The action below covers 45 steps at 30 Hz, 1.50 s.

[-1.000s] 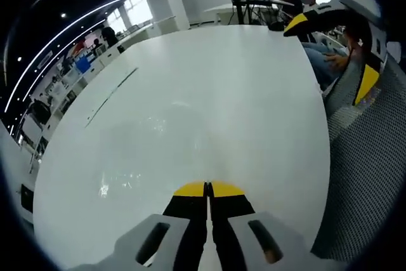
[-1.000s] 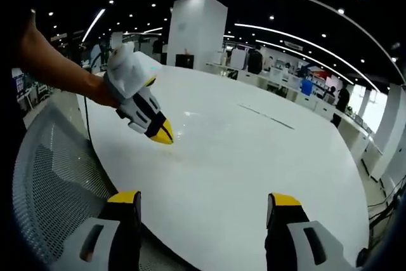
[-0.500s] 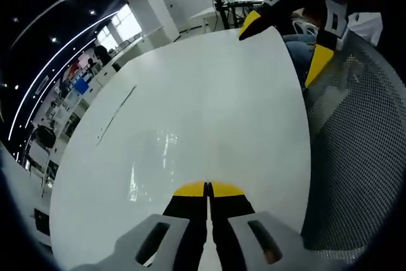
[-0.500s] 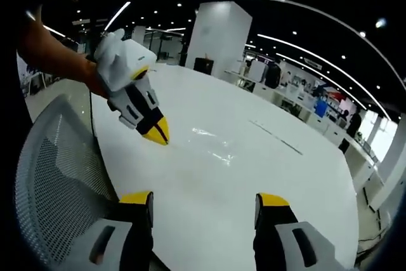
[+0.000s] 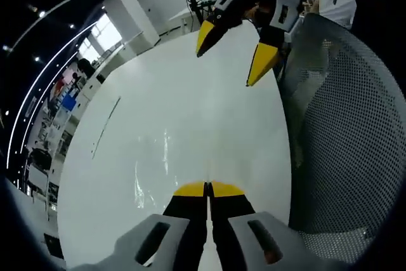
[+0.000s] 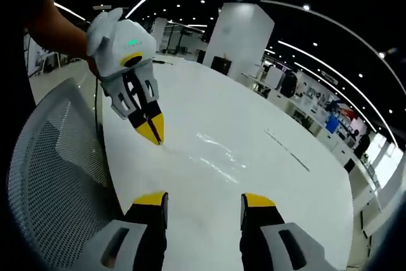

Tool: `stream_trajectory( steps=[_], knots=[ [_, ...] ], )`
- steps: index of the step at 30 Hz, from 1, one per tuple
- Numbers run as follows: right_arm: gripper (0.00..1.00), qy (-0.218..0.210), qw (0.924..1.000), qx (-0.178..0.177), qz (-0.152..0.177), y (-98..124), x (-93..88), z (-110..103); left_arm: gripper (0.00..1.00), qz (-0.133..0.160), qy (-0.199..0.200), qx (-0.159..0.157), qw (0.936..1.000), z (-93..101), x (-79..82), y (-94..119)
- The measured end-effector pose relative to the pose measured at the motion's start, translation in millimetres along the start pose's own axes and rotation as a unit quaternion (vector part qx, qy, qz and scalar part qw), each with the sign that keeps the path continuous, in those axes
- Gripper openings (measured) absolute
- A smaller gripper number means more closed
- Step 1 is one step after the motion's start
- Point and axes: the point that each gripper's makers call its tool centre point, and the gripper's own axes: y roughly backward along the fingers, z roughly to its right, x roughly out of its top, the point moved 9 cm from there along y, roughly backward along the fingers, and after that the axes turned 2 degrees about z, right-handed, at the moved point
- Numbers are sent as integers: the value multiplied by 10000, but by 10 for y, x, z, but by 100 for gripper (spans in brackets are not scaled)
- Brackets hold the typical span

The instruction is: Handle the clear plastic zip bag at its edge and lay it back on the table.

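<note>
A white table (image 5: 209, 112) spreads beneath two yellow-tipped grippers, a grey mesh chair (image 5: 342, 131) pressed against its near edge. One clear zip bag (image 6: 219, 157) lies flat on the tabletop, visible mainly by its glinting creases. In the right gripper view, the left gripper (image 6: 151, 130) points steeply down with its tips pressed together at the bag's near edge; whether they actually pinch the plastic cannot be told. A bare forearm (image 6: 54, 26) reaches in behind it. In the left gripper view, the right gripper (image 5: 231, 52) hangs above the table's far side, its two jaws spread with nothing between them, angled downward toward the surface.
</note>
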Motion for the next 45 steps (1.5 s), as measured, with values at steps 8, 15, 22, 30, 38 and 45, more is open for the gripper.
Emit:
stream_trajectory(
  steps=[8,15,22,30,38,45],
  knots=[
    [32,697,9969,348,-146,-142,2,-67,0,117,-413,-333,9985,50,105,58],
    [18,706,9958,518,-249,-193,-18,-92,0,250,-605,-527,9965,86,178,91],
    [8,727,9941,722,-345,-238,-56,-134,0,405,-491,-593,9962,60,202,110],
    [0,950,9913,846,-339,-261,-47,-155,0,484,-464,-550,9962,20,197,127],
    [0,1243,9872,965,-273,-263,4,-188,0,250,-694,-652,9951,21,127,80],
    [0,1323,9853,1060,-196,-278,37,-182,0,95,-869,-777,9931,7,121,8]
  ],
)
